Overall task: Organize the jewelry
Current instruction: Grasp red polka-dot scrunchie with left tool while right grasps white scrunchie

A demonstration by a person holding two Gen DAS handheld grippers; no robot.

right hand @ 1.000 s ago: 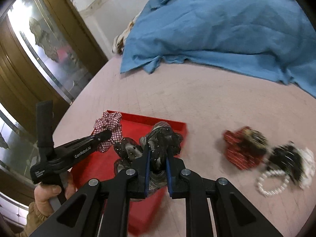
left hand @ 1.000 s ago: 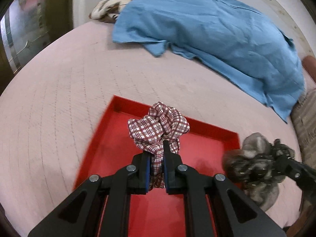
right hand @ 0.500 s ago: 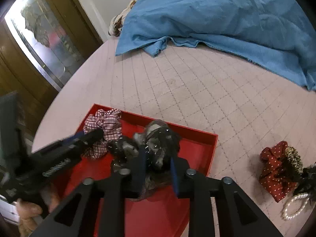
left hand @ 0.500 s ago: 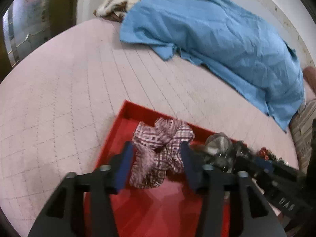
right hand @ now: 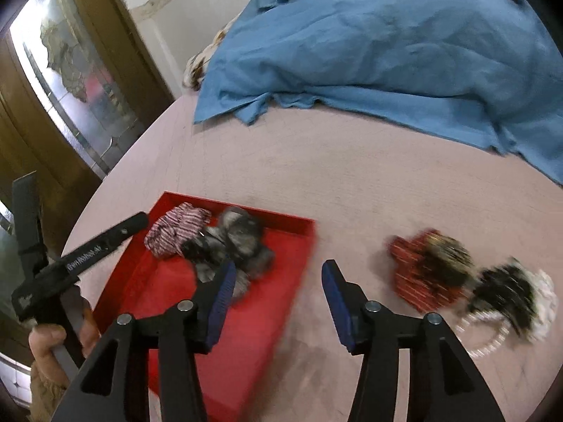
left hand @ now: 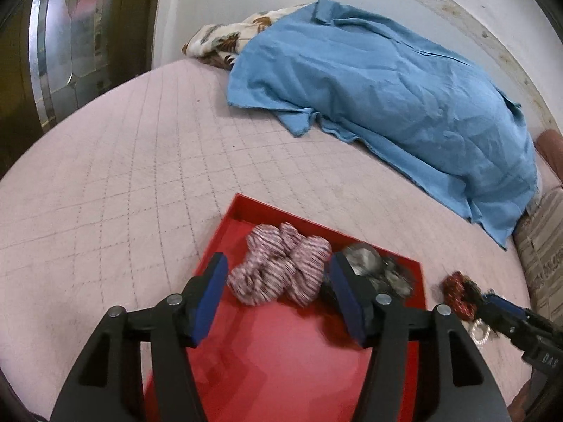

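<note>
A red tray lies on the pink quilted bed. In it rest a red-and-white plaid scrunchie and, touching its right side, a grey scrunchie. My left gripper is opening; the plaid scrunchie lies loose between its pads, which stand clear of it. My right gripper is opening too, empty, over the tray's right edge. Right of the tray sit a red dotted scrunchie, a black scrunchie and a pearl bracelet.
A rumpled blue cloth covers the far side of the bed, with a patterned pillow under its left end. A wooden door with glass panels stands at the left. A person's hand holds the left gripper.
Both grippers opened and let go of their scrunchies, which now lie in the tray. The left one drew back and up; the right one swung right toward the tray's edge.
</note>
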